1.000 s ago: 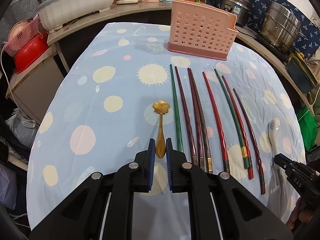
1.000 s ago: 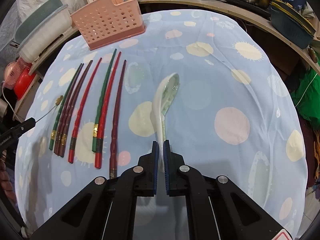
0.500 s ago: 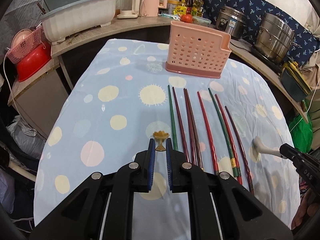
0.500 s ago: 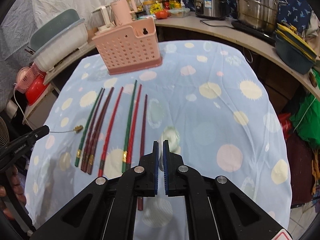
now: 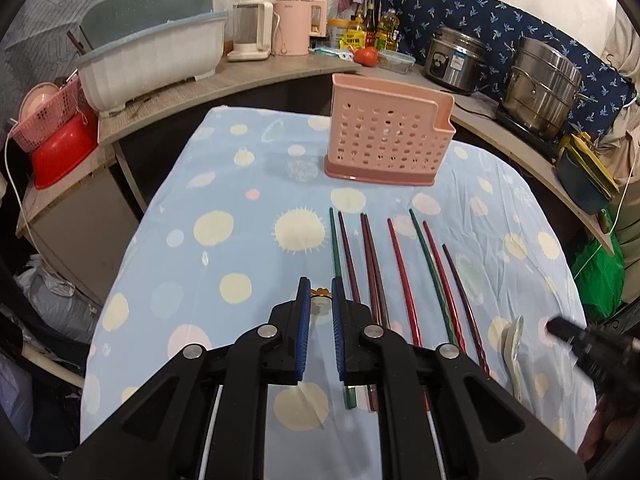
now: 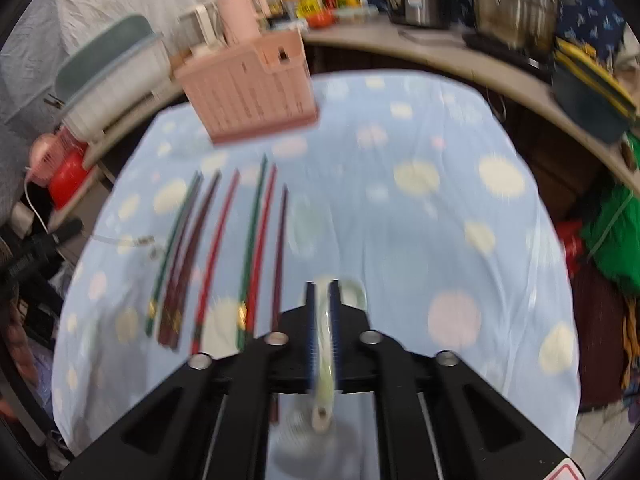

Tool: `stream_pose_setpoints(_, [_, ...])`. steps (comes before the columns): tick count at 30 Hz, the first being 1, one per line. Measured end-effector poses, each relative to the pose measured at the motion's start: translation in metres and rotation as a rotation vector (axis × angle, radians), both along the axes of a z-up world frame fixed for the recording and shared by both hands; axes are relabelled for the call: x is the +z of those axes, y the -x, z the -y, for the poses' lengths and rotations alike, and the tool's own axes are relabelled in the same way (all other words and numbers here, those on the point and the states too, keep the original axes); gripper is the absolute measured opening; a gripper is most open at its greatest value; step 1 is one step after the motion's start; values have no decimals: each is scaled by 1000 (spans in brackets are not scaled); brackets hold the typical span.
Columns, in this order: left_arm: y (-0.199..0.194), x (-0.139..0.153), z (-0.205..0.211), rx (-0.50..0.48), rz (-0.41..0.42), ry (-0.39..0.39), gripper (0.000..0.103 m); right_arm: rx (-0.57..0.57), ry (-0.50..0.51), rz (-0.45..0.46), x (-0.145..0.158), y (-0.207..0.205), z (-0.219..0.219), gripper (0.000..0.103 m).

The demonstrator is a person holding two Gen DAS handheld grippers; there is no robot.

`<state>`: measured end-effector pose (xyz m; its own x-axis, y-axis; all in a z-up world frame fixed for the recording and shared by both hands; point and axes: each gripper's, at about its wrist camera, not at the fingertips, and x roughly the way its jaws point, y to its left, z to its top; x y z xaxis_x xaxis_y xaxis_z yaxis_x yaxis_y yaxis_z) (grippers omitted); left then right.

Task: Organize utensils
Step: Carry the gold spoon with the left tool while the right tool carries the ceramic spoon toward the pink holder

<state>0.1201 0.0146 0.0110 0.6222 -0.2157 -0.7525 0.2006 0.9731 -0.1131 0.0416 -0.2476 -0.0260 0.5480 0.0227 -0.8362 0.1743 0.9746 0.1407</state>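
My left gripper (image 5: 319, 292) is shut on a small gold spoon (image 5: 319, 299) and holds it above the spotted blue tablecloth (image 5: 240, 240). My right gripper (image 6: 323, 300) is shut on a white ceramic spoon (image 6: 325, 360), also lifted; that spoon shows in the left wrist view (image 5: 514, 344) too. Several red, green and dark chopsticks (image 5: 400, 280) lie side by side on the cloth, also in the blurred right wrist view (image 6: 224, 248). A pink perforated utensil holder (image 5: 386, 132) stands at the far end of the table; the right wrist view (image 6: 256, 88) shows it too.
A counter curves around the table's far side with a white tub (image 5: 152, 56), kettles (image 5: 296, 28), bottles, a rice cooker (image 5: 456, 60) and a steel pot (image 5: 540, 88). A red basin (image 5: 60, 148) sits at the left. A green bag (image 5: 600, 276) hangs off the table's right edge.
Both grippers have lifted their spoons off the cloth and risen; the table looks farther away. The right wrist view is now motion-blurred.
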Motion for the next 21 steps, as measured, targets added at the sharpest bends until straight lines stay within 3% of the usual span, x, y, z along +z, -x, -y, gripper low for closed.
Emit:
stream_pose_setpoints(4, [5,-12,2,-7,-36,0,10,-1,-28,-94,-37,20,-8,22])
stream_pose_setpoints(9, [12,-17,1,-3,-49,-2,10,-6,-15,-129,-59,25,-11,20])
stream_pose_setpoints(12, [14,-19,0,1,-54,-1,10,2,3,-124,-59,24,-12,12])
stream_pose_setpoints(21, [16,-10,0,-2,-30,5,10,13,20,-78,-38,24,-13,10])
